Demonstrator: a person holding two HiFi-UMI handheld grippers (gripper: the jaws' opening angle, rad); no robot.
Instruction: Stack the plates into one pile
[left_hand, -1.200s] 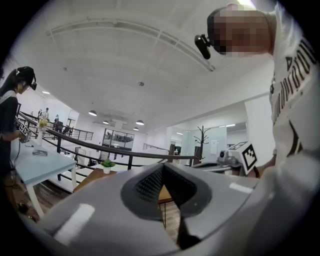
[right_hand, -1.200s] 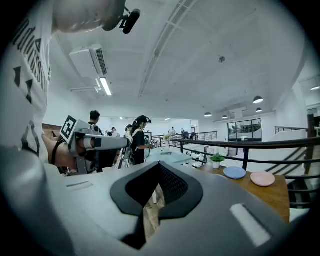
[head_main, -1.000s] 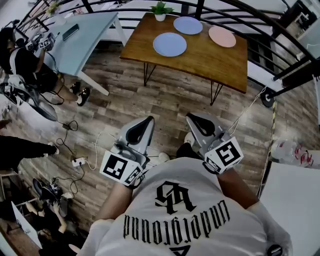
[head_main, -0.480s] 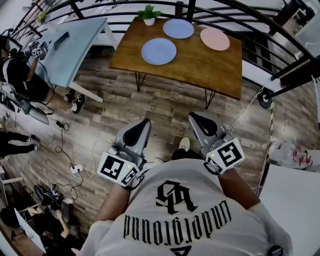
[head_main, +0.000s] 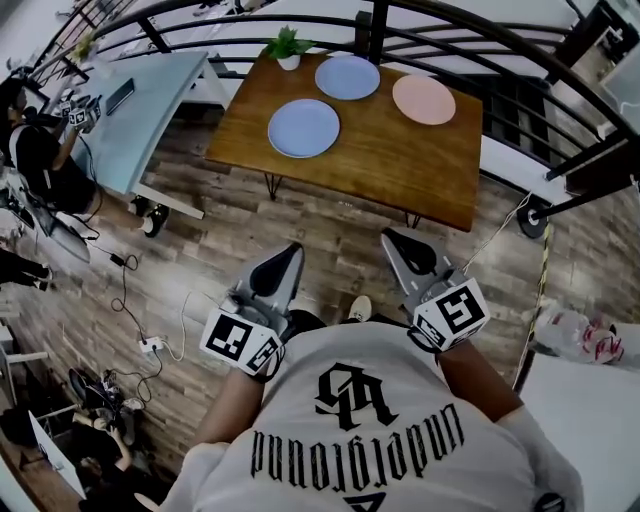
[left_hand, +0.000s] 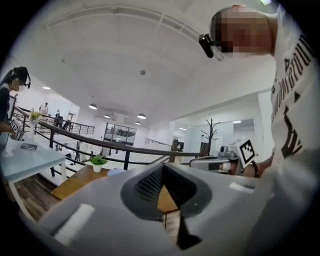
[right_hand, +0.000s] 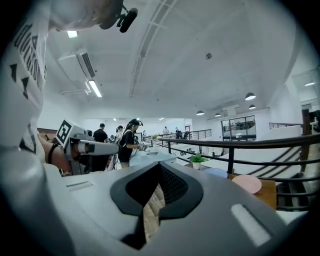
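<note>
**Inspector:** Wood floor, railing beyond. Plates?

**Assistant:** On table, twelve o'clock: blue plate, second blue plate, pink plate, unstacked. Closed, empty: left claw, right claw. Step: approach, I judge. Next: open a claw at a rim.

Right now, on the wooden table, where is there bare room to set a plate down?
The table is barest at its near right, bordered by the pink plate, the nearer blue plate and the near edge. The far side is crowded: potted plant and farther blue plate sit close.
</note>
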